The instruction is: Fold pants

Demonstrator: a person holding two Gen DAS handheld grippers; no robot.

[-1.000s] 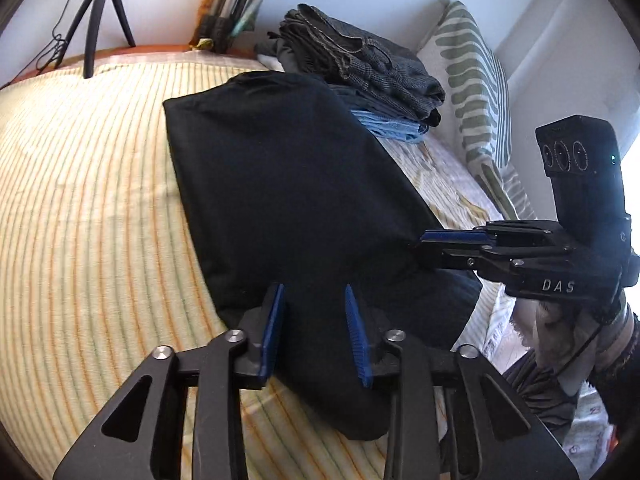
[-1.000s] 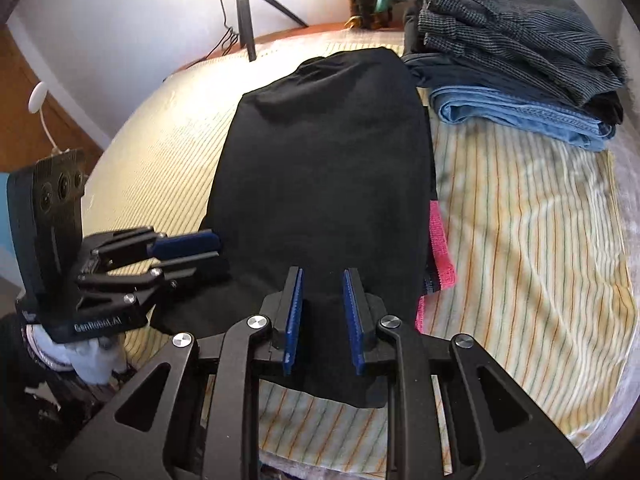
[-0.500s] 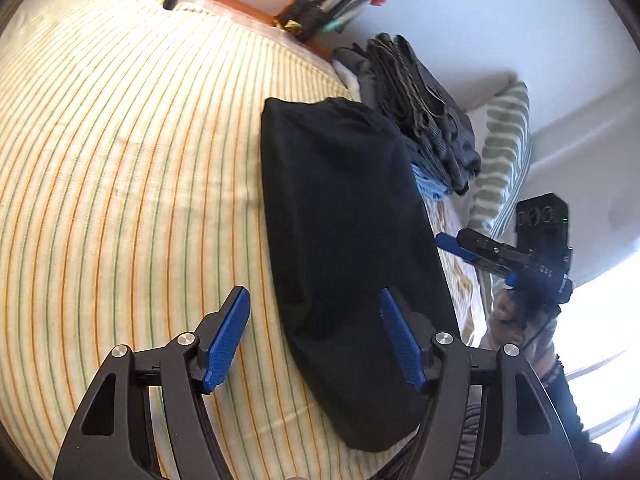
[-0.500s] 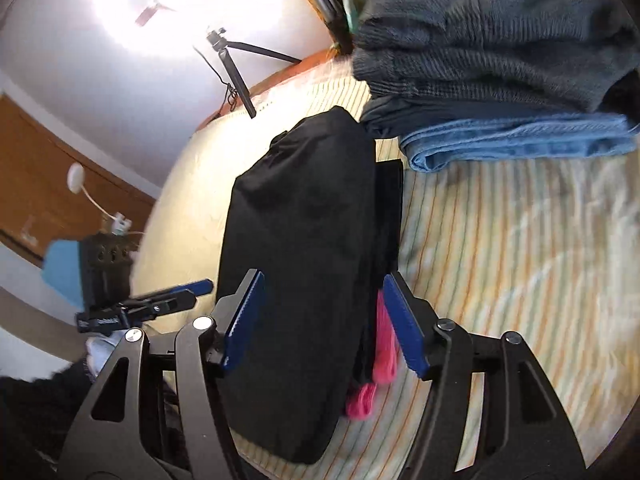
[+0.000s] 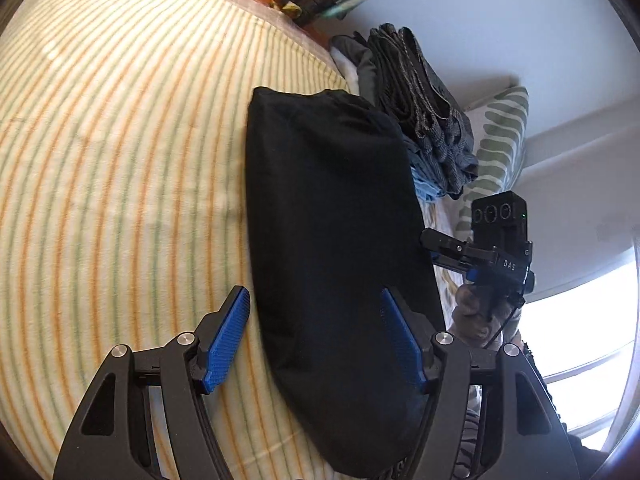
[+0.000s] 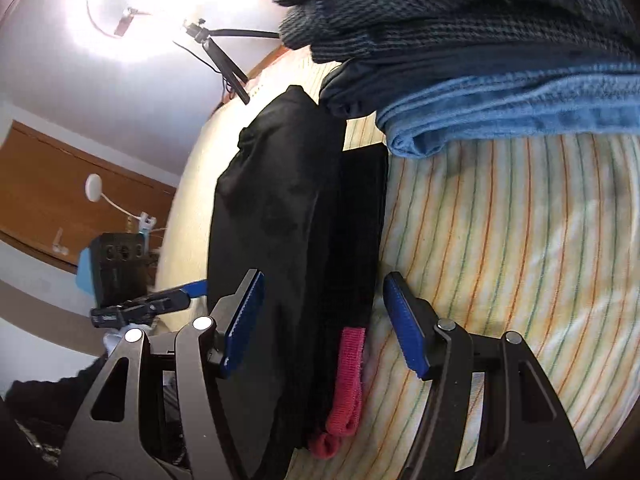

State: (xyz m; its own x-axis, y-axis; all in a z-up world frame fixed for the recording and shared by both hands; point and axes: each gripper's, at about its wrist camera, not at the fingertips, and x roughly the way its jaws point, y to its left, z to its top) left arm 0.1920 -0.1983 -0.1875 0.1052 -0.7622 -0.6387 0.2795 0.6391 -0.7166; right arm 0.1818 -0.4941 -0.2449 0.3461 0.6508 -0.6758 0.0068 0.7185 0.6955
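Only right wrist view shows pink band (image 6: 349,376) (beside black pants (image 6: 280,208)).

The left gripper (image 5: 314,340) tips downward with its two blue-padded fingers (image 5: 226,342) spread wide, nothing pinched between the pads. The right gripper (image 6: 324,324) tips down the same way, its fingers (image 6: 404,326) just as far apart and gripping nothing. Seen from the left wrist, the right gripper sits off to the right side, a hand (image 5: 478,312) wrapped round its handle beneath the black body. From the right wrist, the left gripper shows low at the left.
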